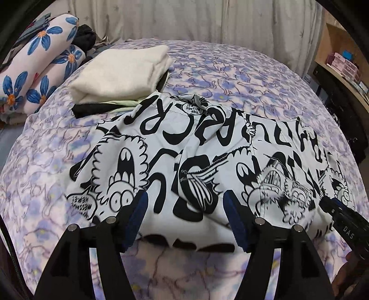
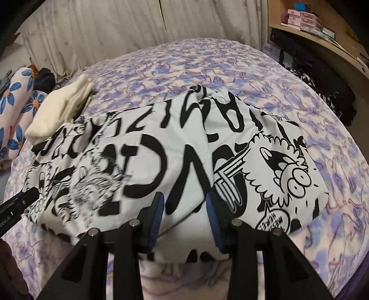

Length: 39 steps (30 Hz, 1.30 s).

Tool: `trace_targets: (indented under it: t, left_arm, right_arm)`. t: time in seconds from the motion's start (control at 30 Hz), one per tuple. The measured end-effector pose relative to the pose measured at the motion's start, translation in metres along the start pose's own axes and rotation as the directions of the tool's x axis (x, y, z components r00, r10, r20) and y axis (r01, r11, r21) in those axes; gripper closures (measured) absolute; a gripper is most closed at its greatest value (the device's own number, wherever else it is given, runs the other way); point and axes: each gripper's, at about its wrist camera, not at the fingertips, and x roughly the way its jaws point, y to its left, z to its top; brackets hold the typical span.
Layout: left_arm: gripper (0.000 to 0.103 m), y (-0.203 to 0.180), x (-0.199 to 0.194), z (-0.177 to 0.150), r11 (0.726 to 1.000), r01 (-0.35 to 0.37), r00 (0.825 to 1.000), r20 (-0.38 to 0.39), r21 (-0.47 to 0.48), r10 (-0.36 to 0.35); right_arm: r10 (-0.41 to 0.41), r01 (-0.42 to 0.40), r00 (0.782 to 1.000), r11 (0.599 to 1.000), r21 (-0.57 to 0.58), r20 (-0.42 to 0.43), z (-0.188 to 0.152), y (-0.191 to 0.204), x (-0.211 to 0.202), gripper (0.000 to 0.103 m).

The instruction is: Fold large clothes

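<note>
A large white garment with black cartoon print (image 1: 196,150) lies spread on the bed, wrinkled and partly folded over itself through the middle (image 2: 150,150). My left gripper (image 1: 184,200) hovers over its near edge, blue pads wide apart, nothing pinched between them. My right gripper (image 2: 184,200) hangs over the same near edge further right, its pads apart by a narrower gap, with the cloth lying below them and not pressed. Each gripper's black body shows in the other's view: the right gripper (image 1: 346,219) at the right edge, the left gripper (image 2: 18,203) at the left edge.
The bed has a purple flowered cover (image 1: 230,69). A folded cream cloth (image 1: 120,71) sits on a stack of dark and pale folded pieces (image 1: 96,108) at the far left, touching the garment's corner. Rolled blue-flower bedding (image 1: 34,64) lies beyond. A wooden shelf (image 2: 311,20) stands at right, curtains behind.
</note>
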Motion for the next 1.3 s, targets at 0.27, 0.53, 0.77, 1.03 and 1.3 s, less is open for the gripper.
trace_targets:
  t: [0.27,0.53,0.77,1.03,1.3]
  left_arm:
    - [0.030,0.012,-0.023,-0.013,1.000,0.021,1.000,0.004,-0.006,-0.021]
    - [0.024,0.052,-0.017,-0.036,0.986,0.145,0.989,-0.012,-0.086,-0.147]
    - [0.024,0.091,0.031,-0.064,0.949,0.194,0.975,-0.059,-0.248,-0.215]
    - [0.024,0.113,0.072,-0.060,0.895,0.255,0.963,0.007,-0.365,-0.271]
    - [0.040,0.123,0.099,-0.031,0.850,0.264,0.963,0.083,-0.455,-0.255]
  right_arm:
    - [0.040,-0.040,0.999,0.999,-0.018,0.010,-0.009,0.021,-0.019,0.065]
    - [0.102,-0.102,0.994,0.995,-0.012,0.034,-0.013,0.033,-0.026,0.065]
    - [0.116,-0.114,0.992,0.993,-0.035,0.049,-0.011,0.048,-0.021,0.065]
    - [0.144,-0.137,0.988,0.986,-0.093,0.063,-0.012,0.066,-0.014,0.065]
    - [0.132,-0.115,0.986,0.981,-0.153,0.106,-0.003,0.081,-0.003,0.066]
